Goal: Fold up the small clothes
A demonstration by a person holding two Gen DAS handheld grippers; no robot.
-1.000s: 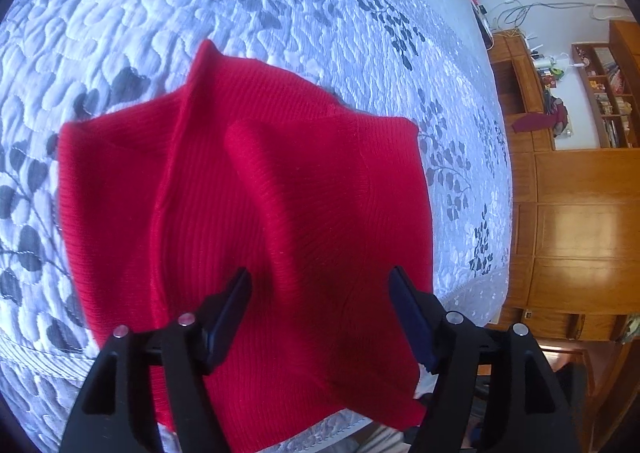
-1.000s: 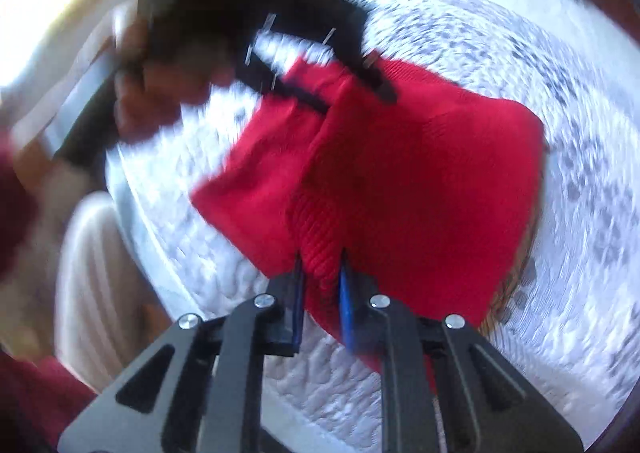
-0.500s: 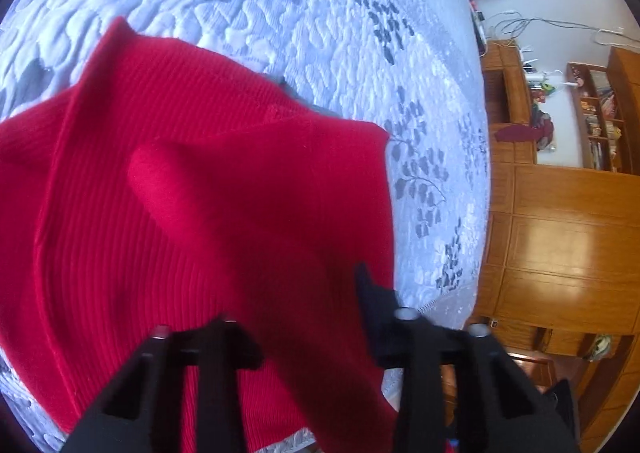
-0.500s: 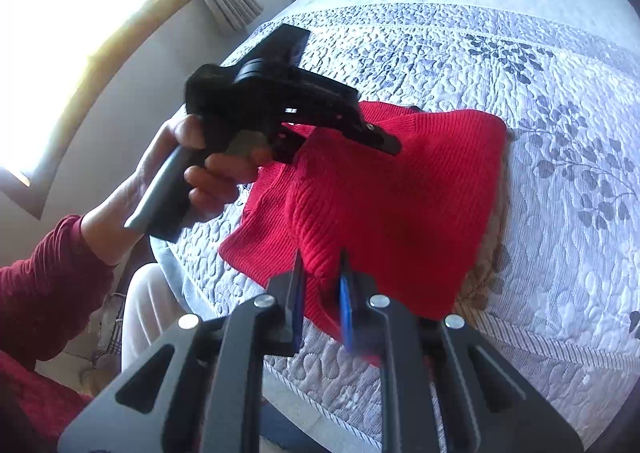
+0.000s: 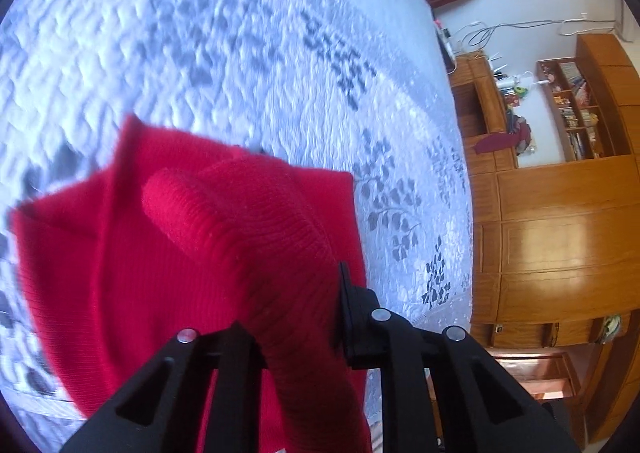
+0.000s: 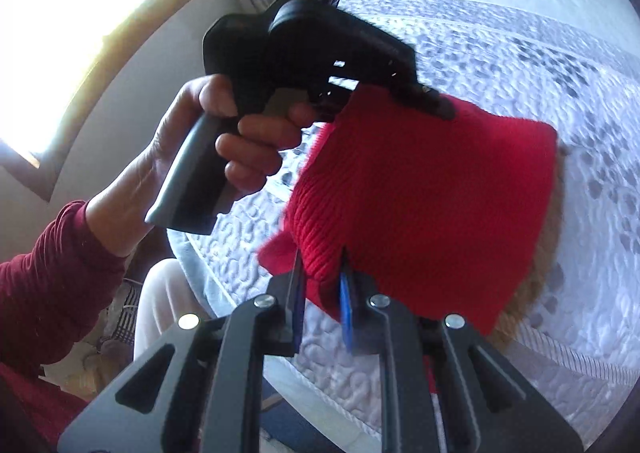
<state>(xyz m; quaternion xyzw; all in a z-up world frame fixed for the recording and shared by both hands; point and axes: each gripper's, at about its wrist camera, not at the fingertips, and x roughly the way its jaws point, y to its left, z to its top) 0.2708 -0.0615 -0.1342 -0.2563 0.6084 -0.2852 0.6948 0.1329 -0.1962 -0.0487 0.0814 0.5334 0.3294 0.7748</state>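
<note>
A red ribbed knit garment (image 5: 192,265) is held up off the quilted bed, partly doubled over. My left gripper (image 5: 296,317) is shut on a thick bunched fold of it; the fold fills the gap between the fingers. In the right wrist view the garment (image 6: 432,213) hangs between both grippers. My right gripper (image 6: 322,293) is shut on its near lower edge. The left gripper's black body (image 6: 304,53), held by a hand, pinches the garment's top edge.
The bed has a white-and-grey leaf-patterned quilt (image 5: 240,53); its edge runs just below the garment (image 6: 360,385). Wooden cabinets and shelves (image 5: 560,213) stand to the right. A bright window (image 6: 80,13) is at the left. The person's red-sleeved arm (image 6: 52,273) is low left.
The left gripper has closed on a fold of the garment and lifted it. The right gripper has kept its hold and raised its edge, so the garment hangs higher off the bed.
</note>
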